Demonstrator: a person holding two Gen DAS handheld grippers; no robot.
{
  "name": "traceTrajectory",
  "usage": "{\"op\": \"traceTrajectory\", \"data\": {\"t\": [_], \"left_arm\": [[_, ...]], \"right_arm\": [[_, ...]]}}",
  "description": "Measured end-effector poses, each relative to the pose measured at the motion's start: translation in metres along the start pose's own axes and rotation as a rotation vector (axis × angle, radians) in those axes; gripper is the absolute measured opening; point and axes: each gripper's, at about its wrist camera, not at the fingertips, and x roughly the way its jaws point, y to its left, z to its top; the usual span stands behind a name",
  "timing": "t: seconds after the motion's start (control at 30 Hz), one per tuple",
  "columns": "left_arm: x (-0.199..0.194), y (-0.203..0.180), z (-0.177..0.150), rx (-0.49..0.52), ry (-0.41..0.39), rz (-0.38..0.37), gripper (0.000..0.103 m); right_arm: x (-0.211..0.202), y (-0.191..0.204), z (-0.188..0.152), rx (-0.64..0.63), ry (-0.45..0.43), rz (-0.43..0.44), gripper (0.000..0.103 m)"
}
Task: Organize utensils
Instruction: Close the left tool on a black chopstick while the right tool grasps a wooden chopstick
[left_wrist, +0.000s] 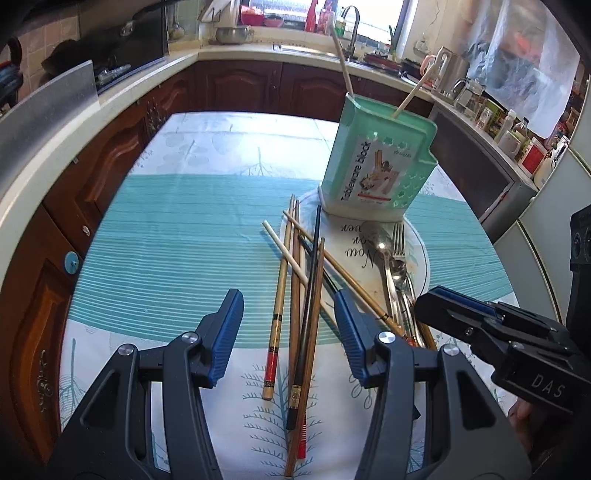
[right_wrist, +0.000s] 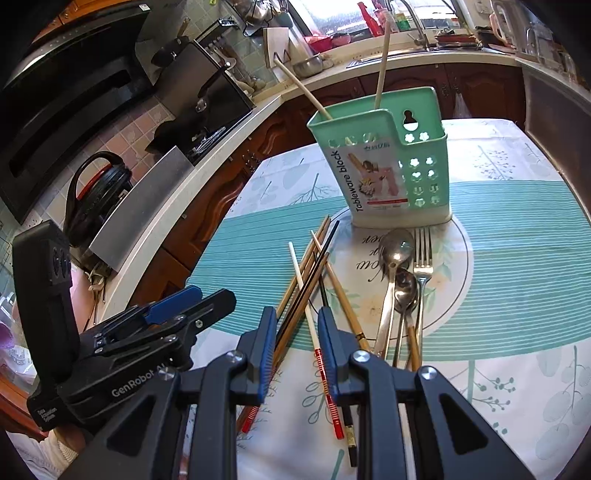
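Two claws, both mine, empty. Left claw: half open, straddling loose chopsticks heaped on the bench. Right claw: narrowly open around one white chopstick, unpinched. Ahead: green holder, likely their destination; spoons rightward.

Both grippers are black plastic frames with triangular cut-outs, round silver screws at the joints and ribbed blue pads on the fingers. The left gripper carries white "GenRobot" lettering; the right gripper reads "DAS".
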Motion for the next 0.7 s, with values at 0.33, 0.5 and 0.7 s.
{"op": "traceTrajectory", "data": {"t": [0.33, 0.5, 0.7], "left_arm": [[0.051, 0.024, 0.013, -0.016, 0.150, -0.123, 0.038], [0.072, 0.008, 0.030, 0.054, 0.210, -0.193, 0.027], [0.093, -0.014, 0.054, 0.143, 0.264, -0.244, 0.013]], "right_arm": [[0.030, -0.008, 0.003, 0.035, 0.095, 0.026, 0.023], [0.043, -0.021, 0.007, 0.086, 0.134, 0.051, 0.023], [0.052, -0.030, 0.008, 0.112, 0.151, 0.072, 0.023]]}}
